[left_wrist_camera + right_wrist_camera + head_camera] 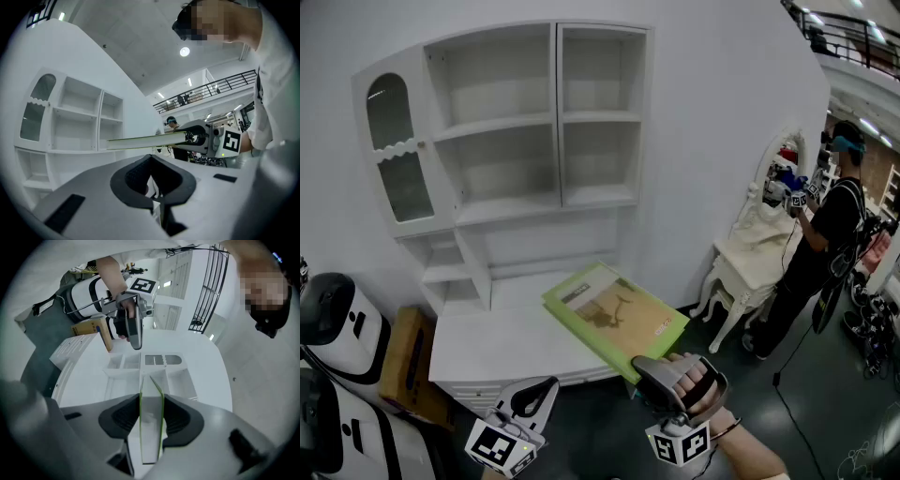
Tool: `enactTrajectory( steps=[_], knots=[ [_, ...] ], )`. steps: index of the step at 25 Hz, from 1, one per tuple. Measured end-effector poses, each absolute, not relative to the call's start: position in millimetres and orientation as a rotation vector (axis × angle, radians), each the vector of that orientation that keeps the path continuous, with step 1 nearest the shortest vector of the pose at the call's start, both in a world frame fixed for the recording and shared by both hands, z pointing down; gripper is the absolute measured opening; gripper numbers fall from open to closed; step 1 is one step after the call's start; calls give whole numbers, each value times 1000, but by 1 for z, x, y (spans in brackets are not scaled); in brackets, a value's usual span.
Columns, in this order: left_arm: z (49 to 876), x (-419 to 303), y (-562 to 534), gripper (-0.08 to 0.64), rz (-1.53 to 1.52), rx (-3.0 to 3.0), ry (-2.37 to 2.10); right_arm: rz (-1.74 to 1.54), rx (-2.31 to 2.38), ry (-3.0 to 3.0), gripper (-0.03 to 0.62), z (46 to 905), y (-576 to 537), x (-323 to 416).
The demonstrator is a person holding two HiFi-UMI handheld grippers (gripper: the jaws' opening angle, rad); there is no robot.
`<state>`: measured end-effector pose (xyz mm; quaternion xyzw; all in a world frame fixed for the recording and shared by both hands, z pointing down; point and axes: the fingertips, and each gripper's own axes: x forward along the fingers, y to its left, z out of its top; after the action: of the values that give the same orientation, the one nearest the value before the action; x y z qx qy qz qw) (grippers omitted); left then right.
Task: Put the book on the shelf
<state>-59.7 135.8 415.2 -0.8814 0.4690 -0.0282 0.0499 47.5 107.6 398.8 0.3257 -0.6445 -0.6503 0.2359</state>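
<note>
While our right tongs (pixel 649 373) squeeze one corner of the green book (pixel 614 317), it hangs flat in front of the shelf (pixel 502 127), over the counter (pixel 487 342) at the shelf's foot. Our left tongs (pixel 536 394) are pressed together, holding nothing.

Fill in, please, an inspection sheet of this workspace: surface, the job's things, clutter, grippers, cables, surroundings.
Surface: white desk top, nothing seen lying on it.
Job's things: green book, held roughly level above the desk's front right part; white shelf unit, open compartments empty.
Clutter: cardboard box on the floor left of the desk; white and black machine beside it.
Grippers: right hand-held gripper closed on the book; left hand-held gripper jaws together, nothing between them.
Cables: black cable on the floor at right.
Surroundings: another person standing at a white dressing table.
</note>
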Motion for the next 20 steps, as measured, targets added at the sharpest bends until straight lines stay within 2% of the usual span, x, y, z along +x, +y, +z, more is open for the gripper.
enactTrajectory(
  steps=[20],
  knots=[
    [412, -50, 163, 9, -90, -2721, 1402, -1785, 891, -1743, 150, 381, 150, 53]
  ],
)
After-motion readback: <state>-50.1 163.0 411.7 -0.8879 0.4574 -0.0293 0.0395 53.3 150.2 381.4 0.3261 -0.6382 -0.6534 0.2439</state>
